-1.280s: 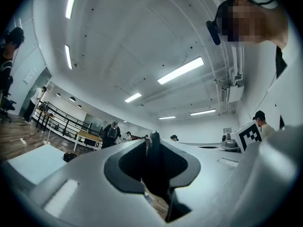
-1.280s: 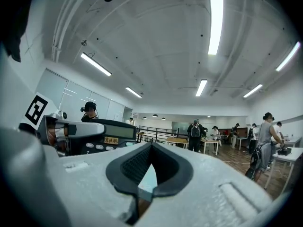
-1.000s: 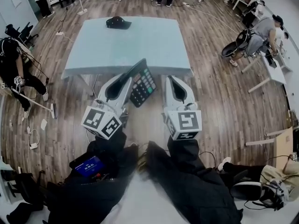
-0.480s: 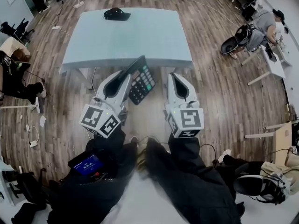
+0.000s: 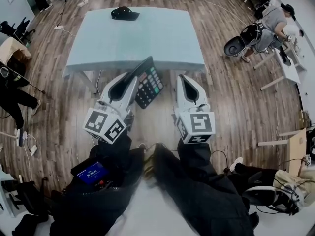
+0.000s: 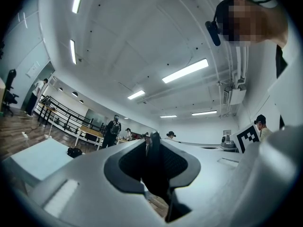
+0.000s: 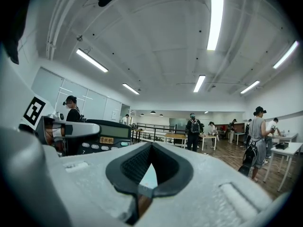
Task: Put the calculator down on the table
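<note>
A black calculator [image 5: 150,84] with coloured keys is held tilted, keys facing right, in my left gripper [image 5: 134,80], which is shut on its left edge. In the left gripper view the calculator [image 6: 152,171] shows edge-on as a dark slab between the jaws. It hangs over the wooden floor, with its top corner just reaching the front edge of the light blue table [image 5: 147,36]. My right gripper [image 5: 185,78] is beside it on the right, shut and empty. From the right gripper view the calculator [image 7: 102,137] appears at the left, display and keys toward me.
A black cap [image 5: 124,13] lies at the table's far edge and is also seen from the left gripper view as the cap [image 6: 74,151]. A person [image 5: 10,87] stands at the left. Another person [image 5: 268,26] bends over at the upper right near white tables [image 5: 288,68].
Both grippers and the calculator have edged forward toward the table's front edge. The person at the left has shifted position.
</note>
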Action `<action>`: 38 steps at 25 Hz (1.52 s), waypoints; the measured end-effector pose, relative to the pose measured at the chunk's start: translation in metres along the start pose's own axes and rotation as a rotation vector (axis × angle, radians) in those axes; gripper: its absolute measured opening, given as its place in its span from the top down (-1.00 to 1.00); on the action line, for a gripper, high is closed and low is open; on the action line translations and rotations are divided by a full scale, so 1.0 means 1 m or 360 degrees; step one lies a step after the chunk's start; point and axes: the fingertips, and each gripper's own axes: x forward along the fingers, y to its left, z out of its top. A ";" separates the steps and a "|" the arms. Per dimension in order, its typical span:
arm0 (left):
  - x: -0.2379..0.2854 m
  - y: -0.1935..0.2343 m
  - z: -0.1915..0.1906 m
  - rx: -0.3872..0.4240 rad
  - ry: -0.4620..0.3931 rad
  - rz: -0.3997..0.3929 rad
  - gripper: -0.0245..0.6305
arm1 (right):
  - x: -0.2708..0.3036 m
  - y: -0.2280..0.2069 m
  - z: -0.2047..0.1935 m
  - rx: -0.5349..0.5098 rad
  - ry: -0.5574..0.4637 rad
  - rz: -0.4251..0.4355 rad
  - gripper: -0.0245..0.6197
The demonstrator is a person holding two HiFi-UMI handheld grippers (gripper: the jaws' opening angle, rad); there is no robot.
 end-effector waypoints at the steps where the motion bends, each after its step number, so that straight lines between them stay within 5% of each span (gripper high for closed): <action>1: 0.000 0.002 -0.001 -0.0001 -0.0006 0.0000 0.69 | 0.001 0.001 -0.001 0.0000 0.0002 0.0002 0.93; 17: 0.014 0.018 -0.016 0.0023 0.0017 0.0028 0.69 | 0.018 -0.013 -0.021 0.0065 -0.0009 -0.0022 0.92; 38: 0.233 0.131 -0.011 0.0141 -0.0009 0.0199 0.69 | 0.246 -0.153 -0.018 0.0150 -0.0057 0.0172 0.92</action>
